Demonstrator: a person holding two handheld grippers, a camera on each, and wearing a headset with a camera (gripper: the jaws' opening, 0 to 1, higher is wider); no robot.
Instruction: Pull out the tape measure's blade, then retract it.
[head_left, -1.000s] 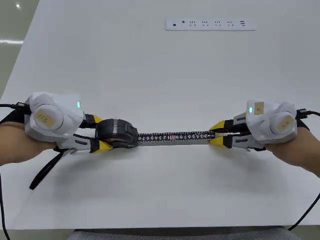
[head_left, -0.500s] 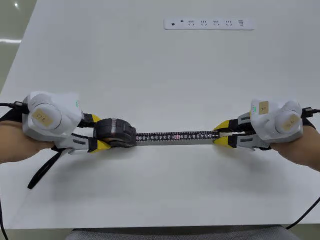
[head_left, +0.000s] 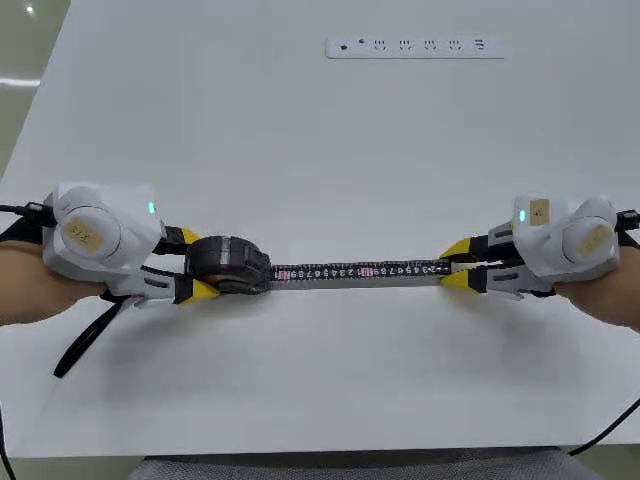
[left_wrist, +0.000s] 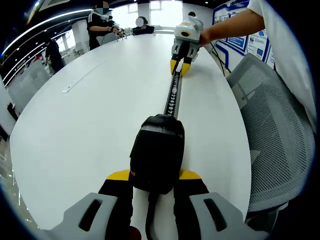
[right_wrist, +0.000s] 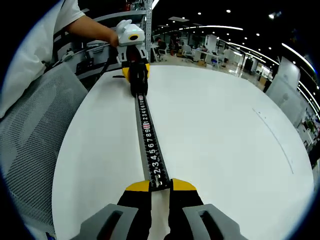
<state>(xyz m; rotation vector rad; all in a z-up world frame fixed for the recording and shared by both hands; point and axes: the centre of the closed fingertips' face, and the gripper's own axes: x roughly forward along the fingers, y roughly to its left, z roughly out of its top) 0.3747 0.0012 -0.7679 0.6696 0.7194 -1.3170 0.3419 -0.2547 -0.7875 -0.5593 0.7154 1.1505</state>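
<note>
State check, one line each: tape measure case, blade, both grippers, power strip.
tape measure case: clamped between the left gripper's jaws
blade: pulled out, straight, numbers up, spanning case to right gripper
left gripper: shut on the case
right gripper: shut on the blade's tip
power strip: flat on the far side of the table, sockets unused

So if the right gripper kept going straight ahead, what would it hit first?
Following the blade it grips, probably the tape measure's case, held in the left gripper.
</note>
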